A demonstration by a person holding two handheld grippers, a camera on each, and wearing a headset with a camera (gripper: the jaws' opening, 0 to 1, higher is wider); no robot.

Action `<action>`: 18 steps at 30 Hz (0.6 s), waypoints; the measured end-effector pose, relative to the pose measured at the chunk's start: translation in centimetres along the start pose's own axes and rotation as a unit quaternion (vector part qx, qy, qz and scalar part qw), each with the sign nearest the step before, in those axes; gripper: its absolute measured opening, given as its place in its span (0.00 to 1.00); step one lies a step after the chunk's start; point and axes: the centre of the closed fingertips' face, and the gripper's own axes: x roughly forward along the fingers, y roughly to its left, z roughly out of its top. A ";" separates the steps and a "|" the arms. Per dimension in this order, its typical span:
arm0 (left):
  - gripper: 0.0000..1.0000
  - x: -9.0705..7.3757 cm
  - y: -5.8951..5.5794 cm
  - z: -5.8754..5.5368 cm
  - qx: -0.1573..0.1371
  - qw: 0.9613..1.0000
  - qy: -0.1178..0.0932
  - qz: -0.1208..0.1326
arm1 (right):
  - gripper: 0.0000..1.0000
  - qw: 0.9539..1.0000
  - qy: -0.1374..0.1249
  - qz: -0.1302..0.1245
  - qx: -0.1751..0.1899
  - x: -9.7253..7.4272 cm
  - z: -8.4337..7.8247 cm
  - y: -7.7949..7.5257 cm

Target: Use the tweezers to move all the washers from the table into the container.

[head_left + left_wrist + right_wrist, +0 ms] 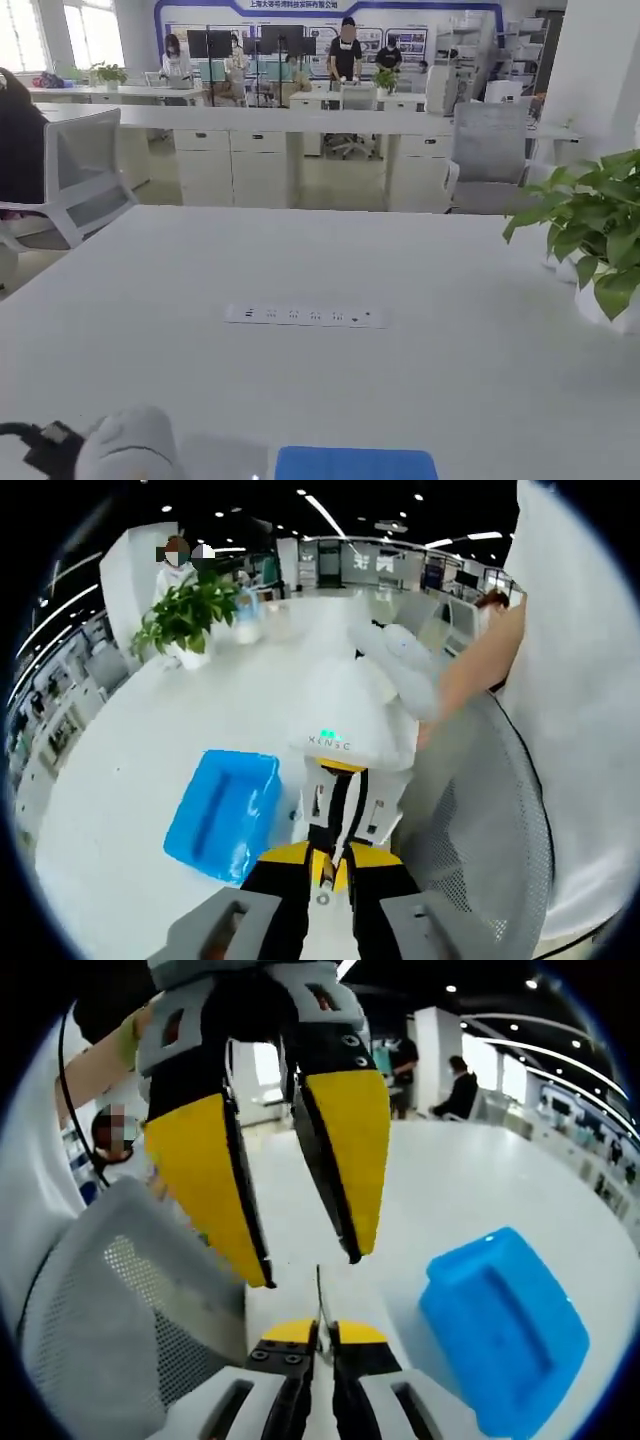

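Observation:
My right gripper (322,1335) is shut on thin metal tweezers (320,1295), whose tip points up from between its yellow pads. My left gripper (310,1265) faces it from above, yellow jaws apart, with the tweezers' tip in the gap between them. In the left gripper view my left gripper (330,862) meets the right gripper (336,820) head on. The blue container lies on the white table beside them (505,1325) (225,815), and shows at the near edge in the head view (355,463). Part of a gripper's white body (125,445) pokes in at bottom left.
A white power strip (305,316) lies mid-table. A potted plant (590,235) stands at the table's right edge. A grey mesh chair back (480,830) is close behind the grippers. People and desks are far across the room.

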 end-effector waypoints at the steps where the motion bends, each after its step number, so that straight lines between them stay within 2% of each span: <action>1: 0.17 -0.4 0.3 0.2 -0.021 0.999 -0.028 0.022 | 0.02 1.000 -0.002 -0.001 0.005 0.0 0.0 -0.1; 2: 0.21 -0.7 0.4 0.4 -0.040 0.997 -0.052 0.037 | 0.02 1.000 -0.006 -0.002 0.012 -0.1 0.0 -0.1; 3: 0.25 -0.9 0.4 0.4 -0.054 0.995 -0.067 0.045 | 0.02 1.000 -0.009 -0.001 0.017 -0.1 0.0 -0.1; 4: 0.31 -1.3 0.6 0.5 -0.085 0.989 -0.098 0.067 | 0.02 0.999 -0.023 0.002 0.038 -0.1 0.2 0.0; 5: 0.37 -1.6 0.6 0.6 -0.112 0.981 -0.129 0.088 | 0.02 0.998 -0.035 -0.001 0.047 -0.2 0.4 -0.1; 6: 0.43 -1.8 0.6 0.5 -0.128 0.976 -0.146 0.100 | 0.02 0.997 -0.045 0.001 0.058 -0.3 0.6 -0.1; 7: 0.51 -2.0 0.6 0.3 -0.151 0.966 -0.168 0.122 | 0.02 0.996 -0.058 -0.001 0.070 -0.5 1.0 -0.3; 8: 0.57 -1.9 0.5 0.0 -0.162 0.962 -0.175 0.135 | 0.02 0.994 -0.071 -0.005 0.080 -0.8 1.4 -0.5; 9: 0.62 -1.9 0.4 -0.2 -0.171 0.957 -0.180 0.150 | 0.02 0.994 -0.073 -0.006 0.084 -1.1 1.5 -0.6; 10: 0.70 -1.8 0.4 -0.5 -0.179 0.949 -0.192 0.173 | 0.02 0.993 -0.074 -0.010 0.088 -1.5 1.5 -1.0; 11: 0.76 -1.8 0.4 -0.7 -0.187 0.944 -0.198 0.187 | 0.02 0.993 -0.075 -0.011 0.092 -1.7 1.6 -1.2; 12: 0.81 -1.7 0.5 -0.9 -0.205 0.934 -0.210 0.206 | 0.02 0.992 -0.078 -0.013 0.095 -2.0 1.7 -1.3; 14: 0.92 -1.5 0.5 -1.2 -0.210 0.926 -0.217 0.226 | 0.02 0.991 -0.084 -0.018 0.103 -2.6 1.9 -1.8; 15: 0.98 -1.5 0.7 -1.4 -0.209 0.920 -0.222 0.246 | 0.02 0.990 -0.087 -0.020 0.109 -2.9 2.0 -2.0; 17: 0.99 -1.4 0.8 -1.8 -0.213 0.915 -0.223 0.260 | 0.03 0.990 -0.088 -0.026 0.111 -3.5 2.1 -2.3; 18: 0.99 -1.7 1.1 -1.7 -0.215 0.909 -0.231 0.273 | 0.03 0.989 -0.086 -0.028 0.114 -3.7 2.0 -2.4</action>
